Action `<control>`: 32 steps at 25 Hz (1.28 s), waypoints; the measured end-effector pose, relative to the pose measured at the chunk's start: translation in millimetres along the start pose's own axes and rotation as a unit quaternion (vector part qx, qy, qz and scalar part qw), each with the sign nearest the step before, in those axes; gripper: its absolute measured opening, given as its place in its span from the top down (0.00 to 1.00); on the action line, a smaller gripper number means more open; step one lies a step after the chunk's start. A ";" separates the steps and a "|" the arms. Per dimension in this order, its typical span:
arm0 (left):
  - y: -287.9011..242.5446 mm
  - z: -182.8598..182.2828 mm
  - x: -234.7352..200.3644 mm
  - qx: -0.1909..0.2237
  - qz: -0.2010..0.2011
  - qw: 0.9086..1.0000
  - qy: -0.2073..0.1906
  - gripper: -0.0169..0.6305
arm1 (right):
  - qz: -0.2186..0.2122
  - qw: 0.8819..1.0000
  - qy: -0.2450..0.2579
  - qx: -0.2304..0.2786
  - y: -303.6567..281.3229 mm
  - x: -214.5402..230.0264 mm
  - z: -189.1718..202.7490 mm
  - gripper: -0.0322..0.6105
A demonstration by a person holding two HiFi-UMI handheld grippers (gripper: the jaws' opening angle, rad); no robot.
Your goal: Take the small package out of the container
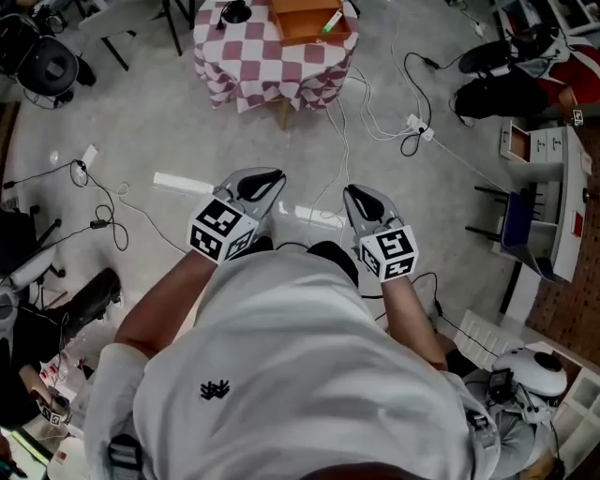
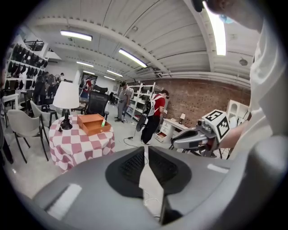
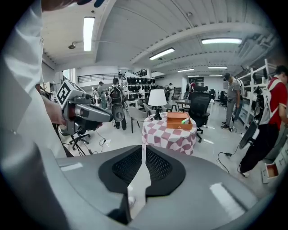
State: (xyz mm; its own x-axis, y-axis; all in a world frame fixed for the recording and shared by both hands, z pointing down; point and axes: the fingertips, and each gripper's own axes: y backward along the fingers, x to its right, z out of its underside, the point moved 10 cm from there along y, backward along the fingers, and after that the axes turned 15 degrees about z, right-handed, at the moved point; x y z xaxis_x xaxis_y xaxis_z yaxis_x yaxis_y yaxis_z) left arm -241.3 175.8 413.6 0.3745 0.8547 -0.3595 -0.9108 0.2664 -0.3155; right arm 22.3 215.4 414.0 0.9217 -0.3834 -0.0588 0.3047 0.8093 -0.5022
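Note:
The container is an orange wooden box (image 1: 305,30) on a round table with a red-and-white checked cloth (image 1: 272,70), far ahead of me. A small green package (image 1: 332,21) leans in the box's right corner. The box (image 2: 92,126) and package (image 2: 103,121) also show in the left gripper view, and the box (image 3: 179,124) and package (image 3: 185,120) in the right gripper view. My left gripper (image 1: 274,178) and right gripper (image 1: 352,193) are held close to my body, well short of the table. Both have their jaws together, with nothing between them, as the left gripper (image 2: 146,148) and right gripper (image 3: 144,148) show.
A white-shaded lamp (image 2: 66,96) stands on the table beside the box. Cables and a power strip (image 1: 412,127) trail over the floor between me and the table. Chairs (image 2: 24,128), an office chair (image 3: 198,108), a white cabinet (image 1: 553,187) and several people stand around.

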 end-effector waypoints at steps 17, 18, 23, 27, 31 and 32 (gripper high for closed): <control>-16.4 -33.5 -112.4 0.019 -0.058 0.998 0.033 0.87 | -0.044 0.998 0.039 -0.009 -137.0 58.2 -58.8 0.93; -21.5 -37.2 -119.6 0.019 -0.064 0.997 0.038 0.87 | -0.054 0.998 0.041 -0.007 -146.2 63.7 -63.6 0.93; -65.1 -66.6 -165.1 0.009 -0.096 0.994 0.053 0.85 | -0.103 0.994 0.045 0.003 -187.0 103.4 -94.1 0.93; -110.0 -85.6 -200.6 -0.008 -0.111 0.992 0.053 0.85 | -0.114 0.992 0.049 0.012 -208.8 142.9 -105.0 0.93; -149.5 -103.2 -230.9 -0.034 -0.128 0.990 0.049 0.83 | -0.113 0.993 0.027 0.014 -220.2 182.7 -101.0 0.93; -159.1 -108.2 -237.4 -0.039 -0.132 0.989 0.048 0.83 | -0.111 0.993 0.021 0.012 -222.2 192.7 -98.8 0.93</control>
State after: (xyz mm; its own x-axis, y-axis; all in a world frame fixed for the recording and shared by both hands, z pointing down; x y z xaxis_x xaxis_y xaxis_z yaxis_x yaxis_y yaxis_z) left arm -166.5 -117.6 454.1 0.6151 0.7132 -0.3360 -0.7647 0.4359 -0.4746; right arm 108.5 -82.3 428.9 0.8199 -0.5723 0.0146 0.5062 0.7129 -0.4853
